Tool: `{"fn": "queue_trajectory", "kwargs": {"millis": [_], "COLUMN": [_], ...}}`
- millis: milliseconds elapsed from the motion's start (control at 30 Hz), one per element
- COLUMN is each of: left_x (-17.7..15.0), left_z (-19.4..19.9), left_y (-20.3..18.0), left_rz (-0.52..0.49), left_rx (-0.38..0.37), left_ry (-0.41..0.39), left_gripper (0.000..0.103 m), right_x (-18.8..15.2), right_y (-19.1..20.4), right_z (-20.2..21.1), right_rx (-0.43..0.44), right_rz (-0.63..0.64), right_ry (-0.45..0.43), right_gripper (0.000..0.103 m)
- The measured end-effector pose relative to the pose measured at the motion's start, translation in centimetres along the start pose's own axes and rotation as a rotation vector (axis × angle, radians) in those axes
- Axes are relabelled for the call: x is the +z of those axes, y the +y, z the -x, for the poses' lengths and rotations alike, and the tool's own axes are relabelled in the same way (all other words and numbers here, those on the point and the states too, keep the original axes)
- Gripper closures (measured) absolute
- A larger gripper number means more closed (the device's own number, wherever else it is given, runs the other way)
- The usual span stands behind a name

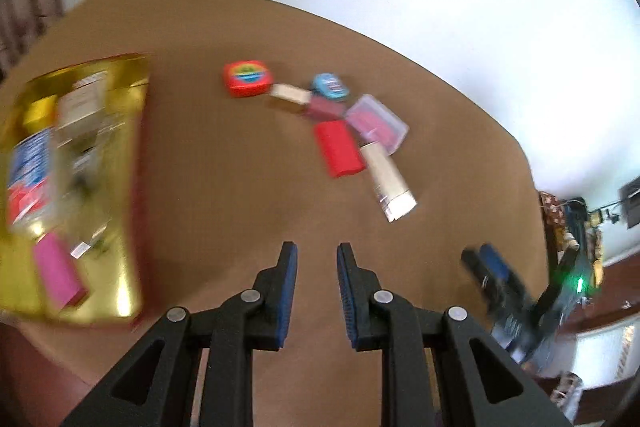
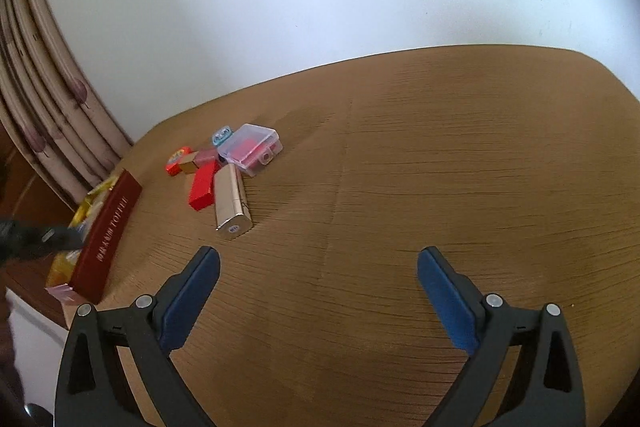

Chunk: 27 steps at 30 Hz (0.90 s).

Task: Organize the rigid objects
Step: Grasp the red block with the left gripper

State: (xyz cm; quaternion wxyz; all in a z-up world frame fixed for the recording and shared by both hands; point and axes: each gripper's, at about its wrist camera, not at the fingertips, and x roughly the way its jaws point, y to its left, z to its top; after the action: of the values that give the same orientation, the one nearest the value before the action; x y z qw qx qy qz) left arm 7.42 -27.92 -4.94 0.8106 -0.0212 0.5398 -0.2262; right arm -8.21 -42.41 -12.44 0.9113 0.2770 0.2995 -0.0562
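Blue-padded left gripper [image 1: 317, 257] hovers over the brown table [image 1: 224, 187], jaws narrowly apart, gripping nothing. Ahead and rightward lies a cluster: gold rectangular case [image 1: 388, 179], red flat box [image 1: 339, 148], clear plastic box [image 1: 376, 123]. Leftward sits the gold tray [image 1: 124, 155]. Right gripper [image 2: 318, 259] is spread wide, empty; the cluster lies ahead-left.

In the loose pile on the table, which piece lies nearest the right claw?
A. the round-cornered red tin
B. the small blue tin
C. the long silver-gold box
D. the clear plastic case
C: in the right wrist view the long silver-gold box ends just ahead of the right claw; the other pieces lie beyond it.
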Motion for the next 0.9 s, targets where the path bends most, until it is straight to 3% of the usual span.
{"fn": "queue_trajectory", "kwargs": {"millis": [233,467,700,800,900], "left_x": [5.6,8.2,9.3,9.9,10.4], "left_z": [-6.7,-9.9,-11.6,-12.1,-12.5], "left_y": [-0.6,0.1,-1.8,-2.5,-2.7], "left_rz": [0.101,0.157,0.057,0.029,0.013], "left_rx": [-0.036,-0.063,0.106,0.136,0.181], "left_ry": [0.115,0.148,0.146,0.149,0.149], "left_gripper": [0.082,0.082,0.082,0.082,0.061], "right_x": [0.2,0.1,-0.1,-0.2,-0.2], "right_y": [0.1,0.0,-0.1,-0.1,-0.1], "right_z": [0.8,1.0,1.0,1.1,1.2], "right_rx": [0.077,0.13,0.161,0.17,0.174], "right_rz": [0.011,0.009,0.009,0.011,0.012], "right_ry": [-0.013,-0.015,-0.007,-0.004,-0.001], "right_gripper": [0.004,0.004,0.003,0.003,0.003]}}
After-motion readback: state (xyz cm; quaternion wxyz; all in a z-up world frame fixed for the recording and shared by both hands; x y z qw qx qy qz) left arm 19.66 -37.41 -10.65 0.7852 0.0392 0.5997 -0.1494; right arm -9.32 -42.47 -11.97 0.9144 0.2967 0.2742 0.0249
